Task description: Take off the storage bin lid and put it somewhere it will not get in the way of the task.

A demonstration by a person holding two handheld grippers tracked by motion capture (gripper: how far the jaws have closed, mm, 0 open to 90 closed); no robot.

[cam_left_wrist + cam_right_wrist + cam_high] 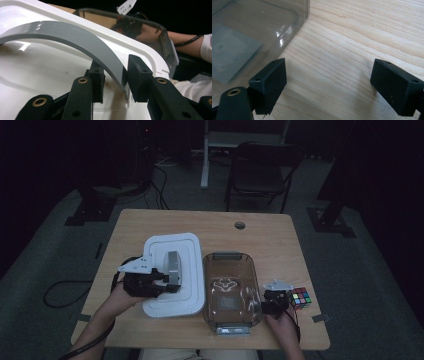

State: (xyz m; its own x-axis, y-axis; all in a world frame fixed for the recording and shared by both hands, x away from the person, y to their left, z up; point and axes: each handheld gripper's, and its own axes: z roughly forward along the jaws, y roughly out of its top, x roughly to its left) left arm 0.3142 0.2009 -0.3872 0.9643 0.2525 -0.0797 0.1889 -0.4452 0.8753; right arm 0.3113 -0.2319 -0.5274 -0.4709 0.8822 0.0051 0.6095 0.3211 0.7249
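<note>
Black fingers (100, 80) of your left gripper (167, 282) fill the bottom of the left gripper view, clamped on the grey handle (75, 40) of the white lid (172, 275), which lies left of centre on the wooden surface (260, 235), beside the clear container (231, 287). Your right gripper (275, 296) rests at the lower right, fingers apart over bare wood, a colour cube (300, 297) just beside it. Risk: the thin handle could slip sideways from your grip, dropping the lid onto the container

No writing to read

The white lid (172, 275), the clear box (231, 287), the colour cube (300, 297) and the wooden table (260, 232) carry no legible words, numbers or brands.
</note>
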